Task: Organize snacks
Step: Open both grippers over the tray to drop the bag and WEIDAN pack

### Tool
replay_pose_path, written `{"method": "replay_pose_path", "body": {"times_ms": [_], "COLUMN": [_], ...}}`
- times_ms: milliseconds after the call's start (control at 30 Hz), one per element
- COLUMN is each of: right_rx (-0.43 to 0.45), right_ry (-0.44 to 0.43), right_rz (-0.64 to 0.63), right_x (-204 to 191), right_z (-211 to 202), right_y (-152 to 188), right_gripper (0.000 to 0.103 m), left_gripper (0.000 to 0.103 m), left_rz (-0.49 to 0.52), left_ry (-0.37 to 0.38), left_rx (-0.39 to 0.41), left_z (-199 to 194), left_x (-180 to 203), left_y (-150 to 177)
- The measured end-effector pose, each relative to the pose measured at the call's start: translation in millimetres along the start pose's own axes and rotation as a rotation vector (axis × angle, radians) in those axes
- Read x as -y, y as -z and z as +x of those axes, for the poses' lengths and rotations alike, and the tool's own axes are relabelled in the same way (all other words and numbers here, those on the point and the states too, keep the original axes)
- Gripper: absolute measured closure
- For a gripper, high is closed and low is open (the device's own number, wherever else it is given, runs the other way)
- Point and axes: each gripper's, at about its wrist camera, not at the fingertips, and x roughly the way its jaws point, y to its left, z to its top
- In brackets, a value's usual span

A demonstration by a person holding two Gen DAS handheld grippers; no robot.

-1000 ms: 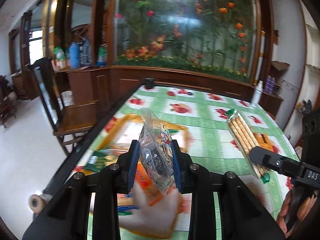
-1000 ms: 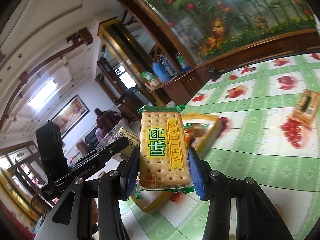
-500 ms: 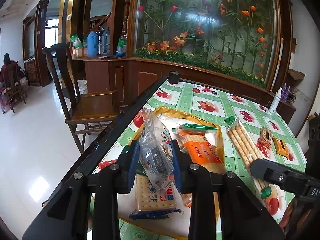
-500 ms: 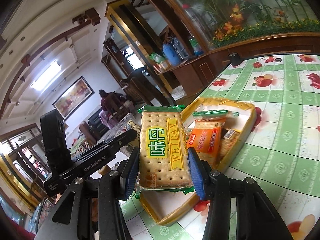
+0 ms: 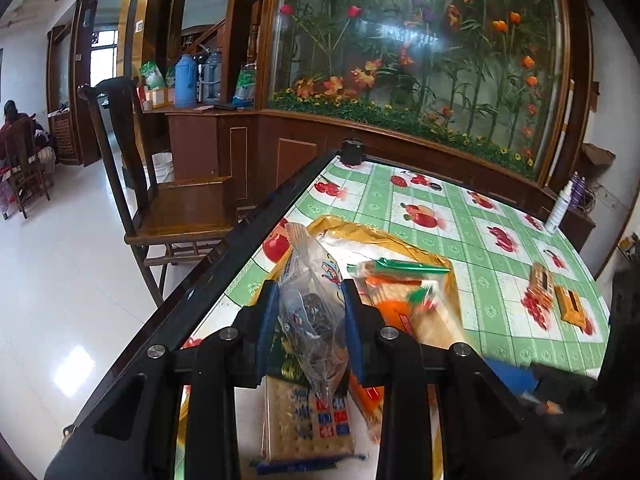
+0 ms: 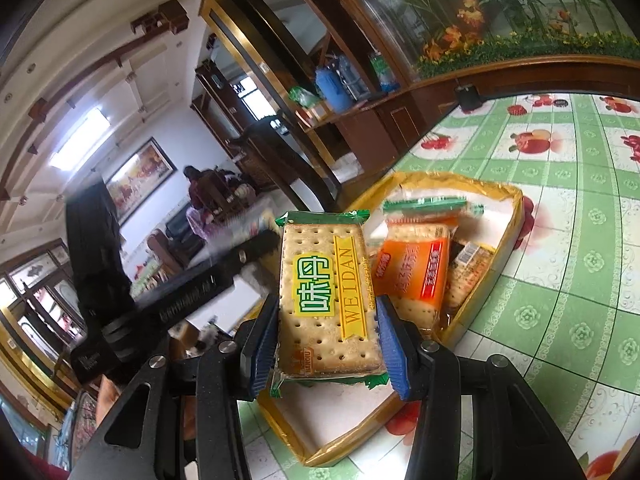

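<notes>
My left gripper (image 5: 308, 304) is shut on a clear plastic snack bag (image 5: 310, 300) and holds it above the near end of a yellow tray (image 5: 376, 236). The tray holds a blue cracker pack (image 5: 308, 424), an orange pack (image 5: 400, 312) and a green-ended pack (image 5: 400, 266). My right gripper (image 6: 326, 316) is shut on a green Weidan cracker pack (image 6: 328, 292) above the same tray (image 6: 508, 240), where the orange pack (image 6: 412, 276) lies. The left gripper's body (image 6: 176, 308) shows to the left, blurred.
Two small orange snack packs (image 5: 554, 292) lie on the green fruit-print tablecloth (image 5: 480, 240) to the right. A white bottle (image 5: 558, 210) stands at the far right edge. A wooden chair (image 5: 172, 204) stands beside the table's dark left edge.
Both grippers have moved nearer and over the tray, each still holding its pack. The right gripper with its cracker pack has left the left wrist view's centre, leaving a blur at right.
</notes>
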Motion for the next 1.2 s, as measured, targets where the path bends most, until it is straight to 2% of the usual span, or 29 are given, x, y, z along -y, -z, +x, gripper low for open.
{"method": "replay_pose_path", "body": {"times_ms": [33, 100, 133, 167, 400, 533, 700, 967, 1067, 1200], "right_rx": [-0.014, -0.034, -0.038, -0.039, -0.005, 0.037, 0.109, 0.229, 0.258, 0.267], "right_ry": [0.012, 0.033, 0.038, 0.035, 0.039, 0.078, 0.152, 0.274, 0.316, 0.415], "right_rz": [-0.003, 0.000, 0.006, 0.012, 0.042, 0.077, 0.175, 0.303, 0.333, 0.341], "right_x": [-0.4, -0.8, 0.0, 0.9, 14.5, 35.6, 79.7, 145.6, 163.7, 187.6], "right_z": [4.8, 12.6, 15.6, 16.8, -2.4, -32.4, -80.8, -159.2, -182.0, -206.9], "right_y": [1.8, 4.5, 5.9, 6.9, 8.0, 10.1, 14.2, 23.2, 26.8, 29.4], "right_gripper": [0.055, 0.053, 0.047, 0.045, 0.042, 0.042, 0.038, 0.036, 0.032, 0.027], "left_gripper": [0.072, 0.049, 0.026, 0.020, 0.020, 0.020, 0.018, 0.016, 0.016, 0.016], "left_rz": [0.002, 0.018, 0.030, 0.036, 0.019, 0.028, 0.097, 0.178, 0.204, 0.247], "left_ry": [-0.009, -0.041, -0.048, -0.048, -0.072, -0.095, -0.144, -0.095, -0.069, -0.016], "left_rx": [-0.014, -0.046, -0.055, -0.058, -0.003, 0.063, 0.106, 0.111, 0.096, 0.060], "left_z": [4.5, 12.7, 15.0, 15.5, -3.4, -18.7, -27.0, -26.3, -21.8, -10.1], "left_x": [0.2, 0.6, 1.0, 0.6, -3.0, 5.2, 32.4, 82.5, 102.8, 139.6], "left_y": [-1.6, -3.2, -3.0, -2.7, -4.2, -10.1, -19.8, -24.5, -23.7, -21.3]}}
